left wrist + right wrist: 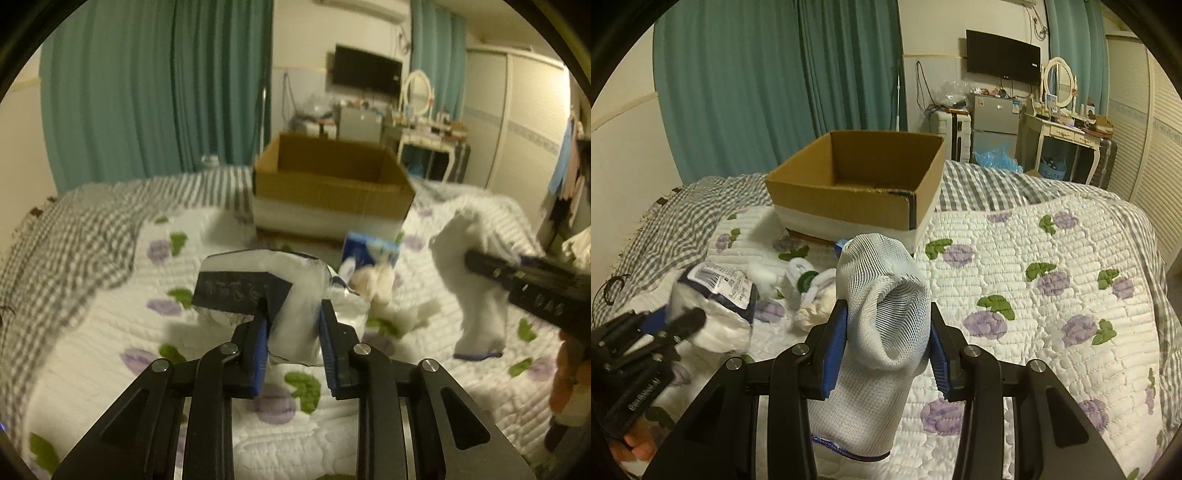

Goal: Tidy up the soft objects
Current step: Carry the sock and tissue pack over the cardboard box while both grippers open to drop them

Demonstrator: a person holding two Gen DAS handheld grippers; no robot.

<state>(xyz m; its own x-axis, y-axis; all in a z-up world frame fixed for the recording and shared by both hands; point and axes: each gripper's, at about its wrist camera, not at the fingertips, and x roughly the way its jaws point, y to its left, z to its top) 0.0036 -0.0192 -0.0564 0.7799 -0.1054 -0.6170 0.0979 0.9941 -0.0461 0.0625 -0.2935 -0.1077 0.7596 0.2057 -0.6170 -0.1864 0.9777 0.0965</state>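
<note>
My left gripper (293, 314) is shut on a white plastic pack with a dark blue label (258, 291), held above the bed; the pack also shows in the right wrist view (716, 306). My right gripper (886, 325) is shut on a white mesh sock (882, 325), which hangs in the air at the right of the left wrist view (476, 288). An open, empty cardboard box (857, 184) stands on the bed ahead of both grippers. A blue tissue pack (369, 253) and small white fluffy items (812, 291) lie in front of the box.
The bed has a white quilt with purple flowers (1034, 295) over a grey checked sheet (74, 229). Teal curtains (757, 92), a wall TV (1003, 55), a small fridge (993, 122) and a dressing table (1063, 136) stand behind the bed.
</note>
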